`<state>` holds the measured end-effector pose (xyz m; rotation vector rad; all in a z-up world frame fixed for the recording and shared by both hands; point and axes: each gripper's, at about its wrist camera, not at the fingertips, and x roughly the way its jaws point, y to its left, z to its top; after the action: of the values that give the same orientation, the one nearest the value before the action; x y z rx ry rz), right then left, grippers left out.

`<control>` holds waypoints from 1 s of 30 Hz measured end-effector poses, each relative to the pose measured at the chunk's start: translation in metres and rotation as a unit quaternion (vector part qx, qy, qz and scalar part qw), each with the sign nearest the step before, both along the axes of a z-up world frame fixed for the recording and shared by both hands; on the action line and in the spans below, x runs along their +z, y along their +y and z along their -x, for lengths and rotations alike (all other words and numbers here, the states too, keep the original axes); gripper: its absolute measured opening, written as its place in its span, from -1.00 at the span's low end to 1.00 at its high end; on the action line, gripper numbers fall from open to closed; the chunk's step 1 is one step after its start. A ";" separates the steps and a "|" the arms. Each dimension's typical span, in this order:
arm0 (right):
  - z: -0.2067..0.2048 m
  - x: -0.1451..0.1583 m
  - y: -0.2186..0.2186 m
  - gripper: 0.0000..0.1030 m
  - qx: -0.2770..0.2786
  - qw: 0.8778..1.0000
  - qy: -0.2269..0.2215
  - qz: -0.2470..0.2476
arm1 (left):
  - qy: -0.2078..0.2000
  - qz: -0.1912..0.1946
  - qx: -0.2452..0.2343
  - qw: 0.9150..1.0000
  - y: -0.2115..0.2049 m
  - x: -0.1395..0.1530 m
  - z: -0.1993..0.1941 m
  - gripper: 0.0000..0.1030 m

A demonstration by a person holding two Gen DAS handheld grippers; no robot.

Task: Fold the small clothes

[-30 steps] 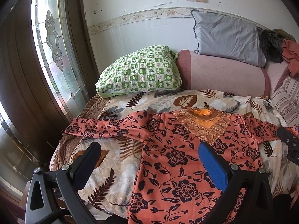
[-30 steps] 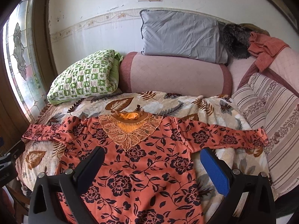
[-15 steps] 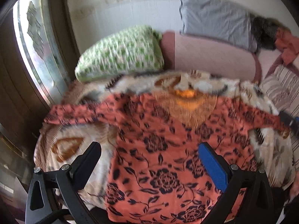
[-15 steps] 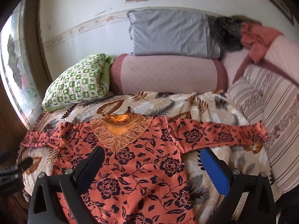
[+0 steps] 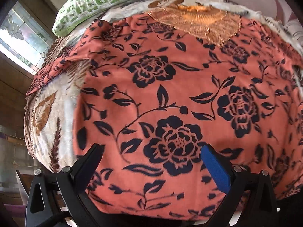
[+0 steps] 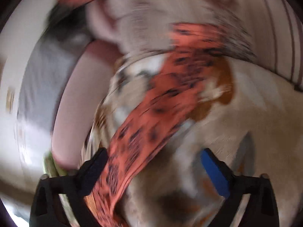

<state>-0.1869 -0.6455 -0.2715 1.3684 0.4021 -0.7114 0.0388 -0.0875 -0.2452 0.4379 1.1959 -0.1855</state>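
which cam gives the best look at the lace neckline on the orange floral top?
Left wrist. The lace neckline lies near the top of that view, slightly soft but readable, on the orange floral top spread over the leaf-print blanket. The right wrist view is motion-blurred and shows only a sleeve of the top, no neckline.

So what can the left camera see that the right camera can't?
Only the left wrist view shows the green checked pillow, the window and the lacy gold neckline, with the left gripper open over the flowery front. Only the right wrist view, very blurry, shows the grey pillow and the right gripper, its jaws closing beside a sleeve. Both show the orange floral top on the leaf-print blanket.
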 end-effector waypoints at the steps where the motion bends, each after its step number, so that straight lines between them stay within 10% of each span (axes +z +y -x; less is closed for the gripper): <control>1: 0.003 -0.008 -0.008 0.78 -0.011 1.000 -0.015 -0.013 | -0.002 0.000 -0.002 1.000 -0.002 -0.003 -0.001 1.00; 5: -0.003 -0.018 -0.037 0.57 -0.029 0.997 -0.063 -0.018 | 0.006 0.017 0.002 1.000 -0.001 -0.017 -0.006 1.00; 11: -0.002 -0.049 -0.062 -0.74 -0.074 0.991 -0.089 -0.068 | 0.007 0.093 0.031 0.995 0.020 -0.022 -0.003 1.00; 20: -0.063 0.101 0.010 -0.80 0.075 0.973 -0.160 0.151 | 0.003 0.100 0.022 0.995 0.023 -0.019 0.014 1.00; 30: -0.224 0.154 0.228 -0.80 0.330 0.910 -0.205 0.144 | -0.061 0.129 0.024 0.989 0.070 0.046 0.006 1.00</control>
<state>0.0373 -0.4170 -0.1175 0.9728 0.3721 0.0831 0.0330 -0.0175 -0.1991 0.1907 1.0448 -0.2643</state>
